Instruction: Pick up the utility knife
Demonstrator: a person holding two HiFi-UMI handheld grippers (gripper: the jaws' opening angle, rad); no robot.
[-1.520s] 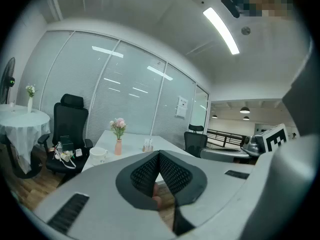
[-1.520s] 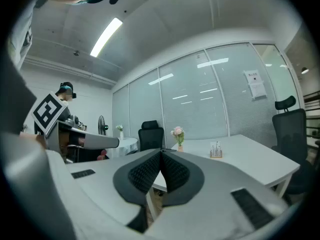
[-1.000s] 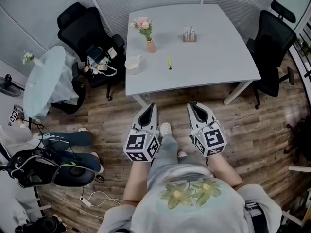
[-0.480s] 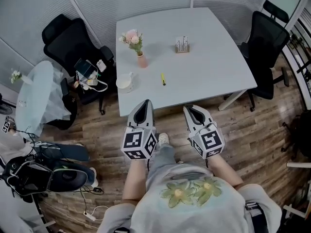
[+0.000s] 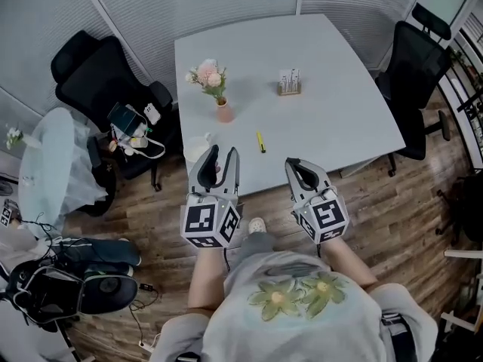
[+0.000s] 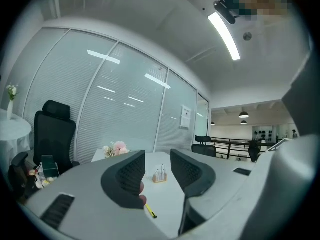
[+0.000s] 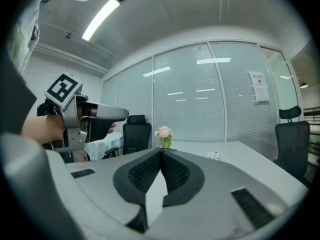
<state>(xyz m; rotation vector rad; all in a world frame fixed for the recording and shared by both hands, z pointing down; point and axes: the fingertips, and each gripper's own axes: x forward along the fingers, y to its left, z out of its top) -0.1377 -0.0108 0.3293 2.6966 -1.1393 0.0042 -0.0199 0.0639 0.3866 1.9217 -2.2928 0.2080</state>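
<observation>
Head view lists the utility knife (image 5: 260,142): slim, yellow, lying flat on the pale table (image 5: 332,127) near its front edge, ahead of and between your two grippers, touching neither. Your left gripper (image 5: 223,155) has its jaws apart and opening, with nothing gripped between them. Your right gripper (image 5: 296,164) has its pads pressed together, empty. The left gripper view alone gives the knife from low down, its near end cut off by the left jaw's tip. The right gripper view gives the flowers and your left gripper at its left edge. Around the knife: a pink vase of flowers (image 5: 223,111) behind and to its left, a small stand (image 5: 289,83) further back, and a white cup (image 5: 198,148) partly hidden by the left gripper. Black chairs (image 5: 98,81) stand at both sides of the table.
</observation>
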